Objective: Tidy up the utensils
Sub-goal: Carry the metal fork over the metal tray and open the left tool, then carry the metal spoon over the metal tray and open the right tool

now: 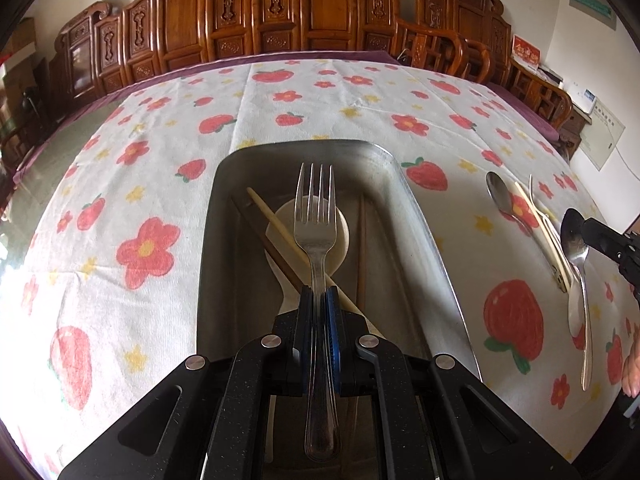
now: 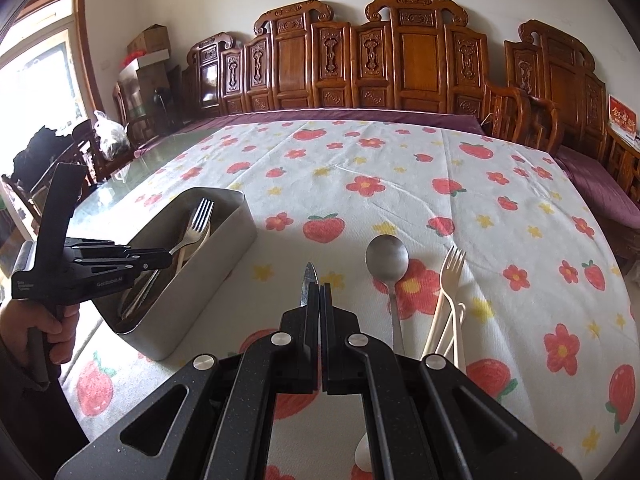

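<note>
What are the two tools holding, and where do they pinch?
The left tool pinches the metal fork mid-handle, over the metal box. The right tool pinches a metal spoon at its bowl.

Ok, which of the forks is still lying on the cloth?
The cream plastic fork, beside the metal spoon. The metal fork is clamped in the left claw over the steel bin.

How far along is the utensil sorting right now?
Done: chopsticks and a pale spoon already lie in the metal bin. In hand: the left tool holds a metal fork over the bin; the right tool grips a spoon. Left: a metal spoon and pale plastic cutlery on the tablecloth.
</note>
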`<state>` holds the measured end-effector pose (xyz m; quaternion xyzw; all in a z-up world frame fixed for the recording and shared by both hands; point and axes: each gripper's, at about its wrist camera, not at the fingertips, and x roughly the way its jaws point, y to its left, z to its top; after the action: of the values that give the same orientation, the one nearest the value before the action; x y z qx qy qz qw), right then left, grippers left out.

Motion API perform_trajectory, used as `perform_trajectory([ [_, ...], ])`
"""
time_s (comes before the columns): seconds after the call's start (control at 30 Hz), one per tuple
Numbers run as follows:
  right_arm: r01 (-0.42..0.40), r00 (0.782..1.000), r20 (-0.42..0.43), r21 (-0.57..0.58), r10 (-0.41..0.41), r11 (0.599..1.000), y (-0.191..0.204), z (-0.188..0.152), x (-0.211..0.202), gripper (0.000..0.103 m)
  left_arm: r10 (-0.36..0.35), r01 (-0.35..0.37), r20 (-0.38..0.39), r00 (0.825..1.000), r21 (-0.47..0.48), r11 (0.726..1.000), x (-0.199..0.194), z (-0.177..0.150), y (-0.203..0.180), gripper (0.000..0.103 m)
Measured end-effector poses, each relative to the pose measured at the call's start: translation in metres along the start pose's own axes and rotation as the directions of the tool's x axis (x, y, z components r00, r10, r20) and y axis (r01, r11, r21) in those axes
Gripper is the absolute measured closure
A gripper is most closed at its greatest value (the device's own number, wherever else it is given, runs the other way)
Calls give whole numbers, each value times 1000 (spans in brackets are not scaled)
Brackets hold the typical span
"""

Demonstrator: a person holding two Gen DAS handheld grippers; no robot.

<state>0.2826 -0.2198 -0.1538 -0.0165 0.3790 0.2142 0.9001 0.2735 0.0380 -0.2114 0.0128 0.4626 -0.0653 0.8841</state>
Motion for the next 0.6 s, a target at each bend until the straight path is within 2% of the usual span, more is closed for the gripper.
perform_trajectory([
  [0.37,4,1000,17,-12,-3,1000,16,1,-5,102,8,-9,72,997,4,1000,-29,2,3,96],
  [0.6,-9,999,40,-39,11,999,41,21,-9,102,27,-27,143,989,-4,1000,-53,11,17,96],
])
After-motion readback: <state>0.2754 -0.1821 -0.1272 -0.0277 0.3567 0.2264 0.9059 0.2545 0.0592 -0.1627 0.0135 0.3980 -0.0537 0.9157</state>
